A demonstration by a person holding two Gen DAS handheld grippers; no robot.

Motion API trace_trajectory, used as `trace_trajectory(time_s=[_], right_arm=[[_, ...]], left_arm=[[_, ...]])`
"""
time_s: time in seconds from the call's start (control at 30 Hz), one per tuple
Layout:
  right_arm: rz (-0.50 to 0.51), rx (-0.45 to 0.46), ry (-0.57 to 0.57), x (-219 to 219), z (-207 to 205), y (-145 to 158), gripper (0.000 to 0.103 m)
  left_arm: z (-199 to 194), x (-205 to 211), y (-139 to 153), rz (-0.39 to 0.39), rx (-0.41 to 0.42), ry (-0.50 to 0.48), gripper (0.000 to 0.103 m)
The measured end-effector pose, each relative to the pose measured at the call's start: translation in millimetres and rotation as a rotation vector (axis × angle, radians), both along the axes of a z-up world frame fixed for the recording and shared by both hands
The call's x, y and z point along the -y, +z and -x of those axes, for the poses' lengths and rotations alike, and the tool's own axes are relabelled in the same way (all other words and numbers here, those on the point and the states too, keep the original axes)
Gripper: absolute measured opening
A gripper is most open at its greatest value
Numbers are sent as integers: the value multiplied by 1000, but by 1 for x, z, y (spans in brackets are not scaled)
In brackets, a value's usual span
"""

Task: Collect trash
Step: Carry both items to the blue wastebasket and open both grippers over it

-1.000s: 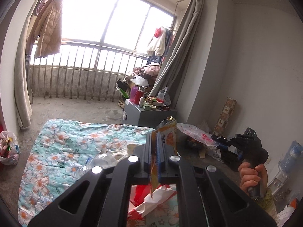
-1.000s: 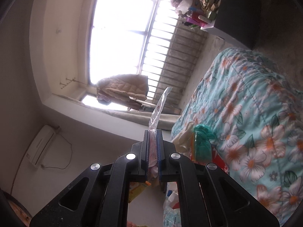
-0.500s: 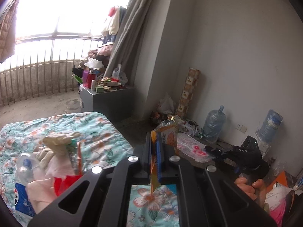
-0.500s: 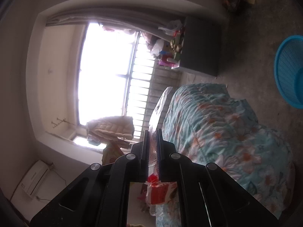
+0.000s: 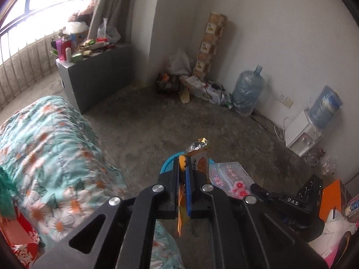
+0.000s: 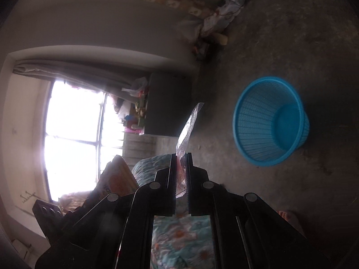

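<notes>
My left gripper (image 5: 183, 159) is shut on an orange snack packet (image 5: 199, 157) with a silver inside, which sticks up past the fingertips. Just behind those fingertips shows a sliver of the blue mesh basket (image 5: 167, 164). My right gripper (image 6: 181, 157) is shut on a clear plastic wrapper (image 6: 189, 127). In the left wrist view the same wrapper (image 5: 228, 174) shows pink flowers and hangs to the right of the packet. The blue basket (image 6: 269, 121) stands empty on the bare floor, ahead and to the right in the right wrist view.
A bed with a floral quilt (image 5: 44, 145) lies on the left. A grey cabinet (image 5: 96, 74) loaded with bottles stands by the window. Bags and boxes fill the corner (image 5: 179, 76). Two water jugs (image 5: 246, 92) and a white dispenser (image 5: 300, 132) line the wall.
Both views have swung away from the window and bed, down toward the floor. The blue basket has come into view. Both grippers stay shut on their wrappers.
</notes>
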State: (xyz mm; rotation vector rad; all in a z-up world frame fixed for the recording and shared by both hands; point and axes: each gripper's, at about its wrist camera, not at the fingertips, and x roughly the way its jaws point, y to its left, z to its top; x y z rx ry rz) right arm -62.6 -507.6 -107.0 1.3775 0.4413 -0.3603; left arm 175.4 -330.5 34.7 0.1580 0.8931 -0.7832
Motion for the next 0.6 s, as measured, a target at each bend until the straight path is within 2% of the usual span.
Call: trace_trajectory(time_s=[0.2, 0.33, 0.37, 0.43, 0.47, 0.5, 0.6], right_arm=[[-48, -119, -52, 23, 3, -54, 8], [-84, -173, -38, 39, -5, -85, 10], [-87, -188, -36, 43, -5, -90, 15], [-99, -222, -38, 55, -7, -108, 37], [-103, -240, -35, 60, -8, -115, 53], [-106, -270, -39, 62, -12, -124, 56], [-122, -367, -40, 71, -16, -138, 56]], left_arm=[[-19, 83, -59, -160, -66, -57, 5], [-32, 121, -92, -205, -82, -72, 8], [-34, 128, -98, -210, -73, -70, 8], [-39, 142, -114, -238, -65, -73, 22], [-42, 149, -123, -264, -69, -74, 38], [-45, 153, -131, -294, -71, -65, 45], [-51, 158, -142, -334, -82, -32, 46]])
